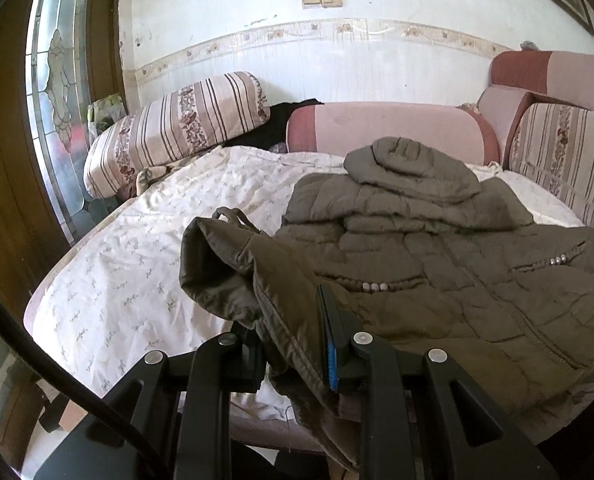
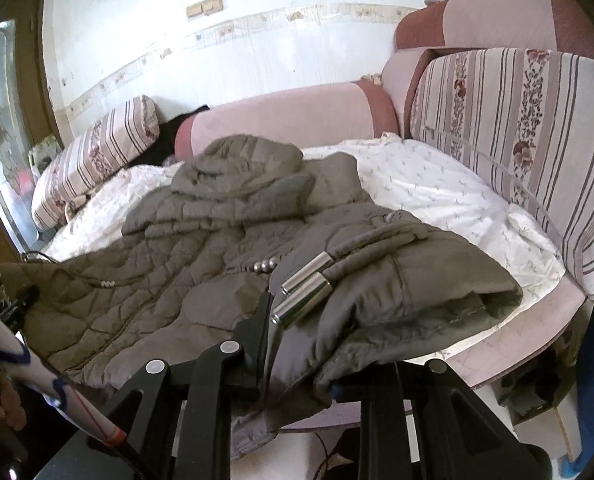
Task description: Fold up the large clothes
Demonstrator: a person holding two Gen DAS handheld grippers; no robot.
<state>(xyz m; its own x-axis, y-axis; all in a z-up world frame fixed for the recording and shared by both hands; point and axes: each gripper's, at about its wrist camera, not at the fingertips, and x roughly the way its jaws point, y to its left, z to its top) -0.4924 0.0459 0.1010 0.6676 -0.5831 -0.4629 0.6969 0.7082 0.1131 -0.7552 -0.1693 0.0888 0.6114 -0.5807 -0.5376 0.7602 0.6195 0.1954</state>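
Olive quilted jacket hem pinched: left tongs, right tongs.

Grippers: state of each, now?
Left gripper: closed on the olive padded jacket, near hem.
Right gripper: closed on the same jacket's hem.

Olive-green quilted padded jacket: matt stitched cloth, smoother sheen at the hem. Two cylindrical cord ends: polished shiny metal. White printed bed sheet: crumpled matt cotton-like cloth. Striped floral cushion: woven fabric. Brown door frame: wood.
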